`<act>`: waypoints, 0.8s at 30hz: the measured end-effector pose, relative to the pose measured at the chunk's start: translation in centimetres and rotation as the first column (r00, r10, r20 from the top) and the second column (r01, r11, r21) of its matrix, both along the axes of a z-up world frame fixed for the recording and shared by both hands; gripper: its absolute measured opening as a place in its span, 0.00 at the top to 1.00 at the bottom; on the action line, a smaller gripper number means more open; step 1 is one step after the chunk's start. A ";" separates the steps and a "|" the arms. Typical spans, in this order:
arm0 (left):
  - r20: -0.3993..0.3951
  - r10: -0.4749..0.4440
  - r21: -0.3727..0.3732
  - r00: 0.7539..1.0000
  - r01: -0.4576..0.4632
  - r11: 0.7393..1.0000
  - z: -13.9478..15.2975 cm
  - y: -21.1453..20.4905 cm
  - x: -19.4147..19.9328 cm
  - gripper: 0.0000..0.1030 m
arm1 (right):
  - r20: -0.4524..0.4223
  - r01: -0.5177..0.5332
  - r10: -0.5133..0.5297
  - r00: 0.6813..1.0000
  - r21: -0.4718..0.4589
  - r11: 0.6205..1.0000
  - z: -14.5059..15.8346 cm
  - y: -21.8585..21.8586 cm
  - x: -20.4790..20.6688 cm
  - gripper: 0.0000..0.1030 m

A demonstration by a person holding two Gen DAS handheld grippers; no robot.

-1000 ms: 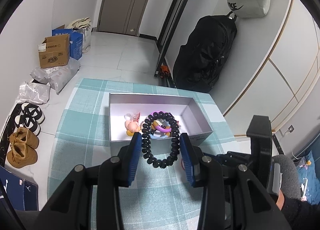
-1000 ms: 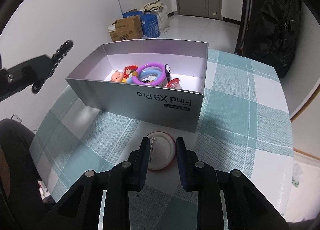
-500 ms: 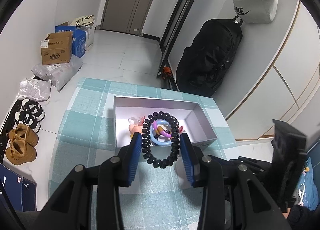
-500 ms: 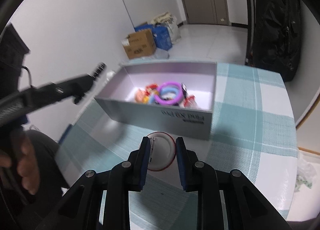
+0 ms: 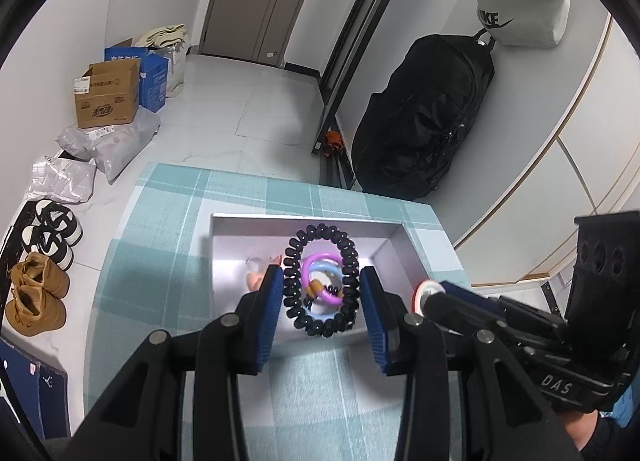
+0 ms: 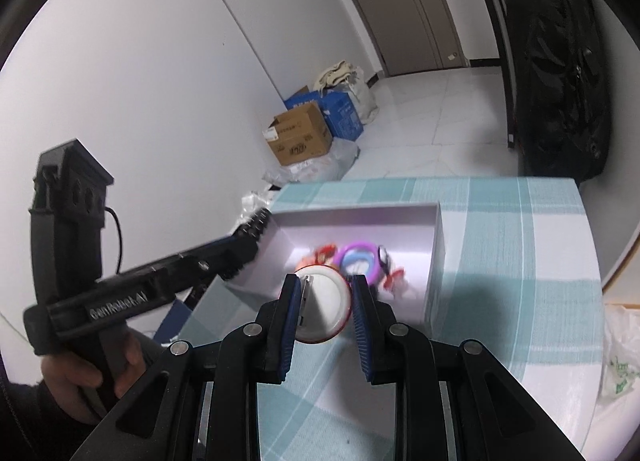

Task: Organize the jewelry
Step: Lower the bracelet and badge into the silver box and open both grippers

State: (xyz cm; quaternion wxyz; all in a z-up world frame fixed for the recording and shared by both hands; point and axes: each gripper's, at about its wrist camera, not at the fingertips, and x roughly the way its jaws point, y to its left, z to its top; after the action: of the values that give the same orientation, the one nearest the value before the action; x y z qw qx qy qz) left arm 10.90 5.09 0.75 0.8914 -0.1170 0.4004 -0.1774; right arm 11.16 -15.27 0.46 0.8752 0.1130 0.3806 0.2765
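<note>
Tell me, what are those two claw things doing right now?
Left gripper shut on black spiral hair tie, above the box. Right gripper shut on round red-rimmed compact, near the box. Nothing blocking.

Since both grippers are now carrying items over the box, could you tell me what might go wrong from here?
The black coil bracelet sits loosely between the left gripper's fingers and might slip early. The right gripper with the round white case is close beside the left, so they could collide. Either drop may land on the purple ring.

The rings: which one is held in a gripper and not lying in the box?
The black coil ring, held between the left gripper fingers; the purple ring and blue ring lie in the box.
</note>
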 end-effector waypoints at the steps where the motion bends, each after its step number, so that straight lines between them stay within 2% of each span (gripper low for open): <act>1: -0.002 0.001 -0.002 1.000 -0.001 1.000 0.0 -0.1 0.3 0.68 | 0.007 0.002 -0.002 1.000 0.002 1.000 0.2 0.0 0.3 0.76; 5: -0.018 0.009 -0.012 1.000 -0.009 1.000 -0.3 0.0 1.3 0.68 | 0.022 -0.008 0.008 1.000 0.007 1.000 0.7 0.3 1.9 0.76; 12: -0.058 0.002 -0.019 0.998 -0.003 1.000 -1.0 -0.1 2.6 0.68 | -0.002 -0.023 0.023 1.000 0.011 1.000 0.0 0.6 3.4 0.76; 24: -0.089 -0.029 -0.007 0.996 0.029 1.000 -1.7 -0.8 3.6 0.68 | -0.037 0.026 -0.025 0.999 0.016 1.000 -1.6 -0.7 5.4 0.76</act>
State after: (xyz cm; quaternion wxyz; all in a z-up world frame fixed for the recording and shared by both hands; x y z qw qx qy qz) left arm 14.47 4.25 -0.94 0.8695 -0.1216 0.4410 -0.1860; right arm 16.55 -15.94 -1.12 0.8706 0.1302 0.3927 0.2664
